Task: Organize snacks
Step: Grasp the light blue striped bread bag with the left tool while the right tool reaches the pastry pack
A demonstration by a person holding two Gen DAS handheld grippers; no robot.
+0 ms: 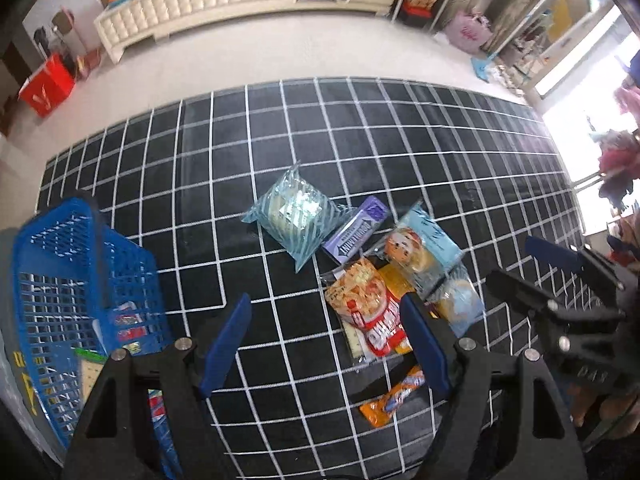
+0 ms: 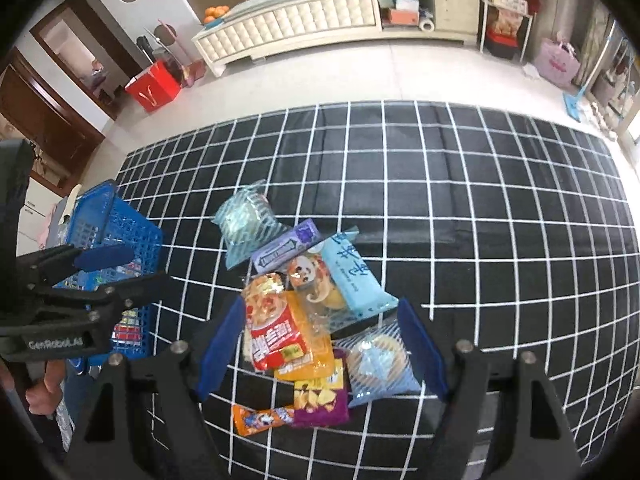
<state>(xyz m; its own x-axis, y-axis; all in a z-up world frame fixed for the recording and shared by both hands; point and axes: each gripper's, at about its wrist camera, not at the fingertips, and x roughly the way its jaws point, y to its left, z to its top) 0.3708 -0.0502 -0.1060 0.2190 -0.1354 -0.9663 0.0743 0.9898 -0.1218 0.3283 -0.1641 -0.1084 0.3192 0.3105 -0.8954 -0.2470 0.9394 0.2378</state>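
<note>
Your blue plastic lattice basket (image 1: 80, 280) sits at the left edge of the black grid-patterned worktop (image 1: 400, 140), a few packets already inside. The loose snack pile (image 2: 316, 312) lies mid-cloth, well apart from it. Both your left tool (image 1: 326, 344) and right tool (image 2: 320, 344) hang released, gripping nothing. Only the right view shows the purple chip bag (image 2: 320, 404).

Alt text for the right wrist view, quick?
The open right gripper hovers over a pile of snack packets on a black grid-patterned mat. A blue plastic basket and the left gripper sit at left.
</note>
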